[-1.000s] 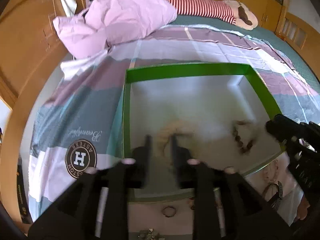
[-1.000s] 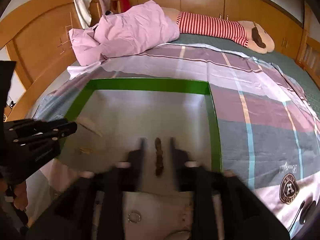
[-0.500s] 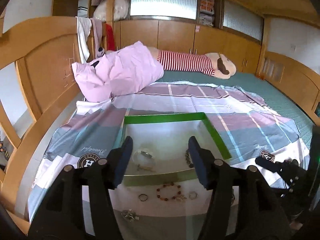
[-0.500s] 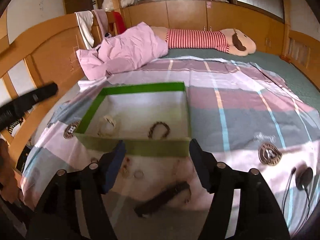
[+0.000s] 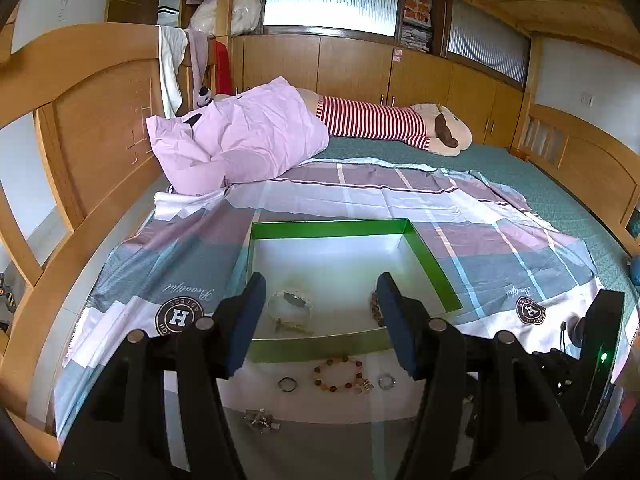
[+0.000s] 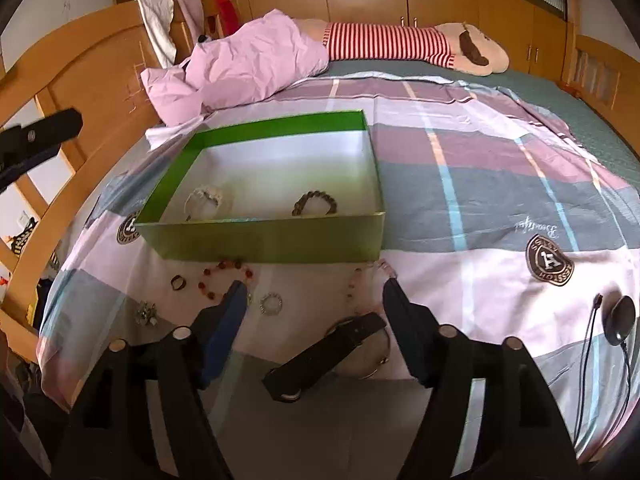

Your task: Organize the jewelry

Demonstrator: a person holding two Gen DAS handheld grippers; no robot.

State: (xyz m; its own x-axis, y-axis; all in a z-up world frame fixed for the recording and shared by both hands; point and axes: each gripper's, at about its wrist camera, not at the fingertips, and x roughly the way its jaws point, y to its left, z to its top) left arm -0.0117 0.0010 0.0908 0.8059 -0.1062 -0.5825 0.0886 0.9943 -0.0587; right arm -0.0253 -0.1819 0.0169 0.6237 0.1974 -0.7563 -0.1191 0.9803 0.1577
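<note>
Both grippers, left and right, hover empty, right fingers opening, as loose jewelry awaits the box.

Wide wooden-framed bed covered by a plaid sheet in pink, grey and white. Lay directly on it: a shallow green cardboard box, a crumpled pink pillow, a long plush toy in a red-and-white striped shirt. Just before the box's near wall rested a multicoloured bead bracelet, a dark ring, a clear-stone ring, a black strap, a small silvery cluster.
</note>
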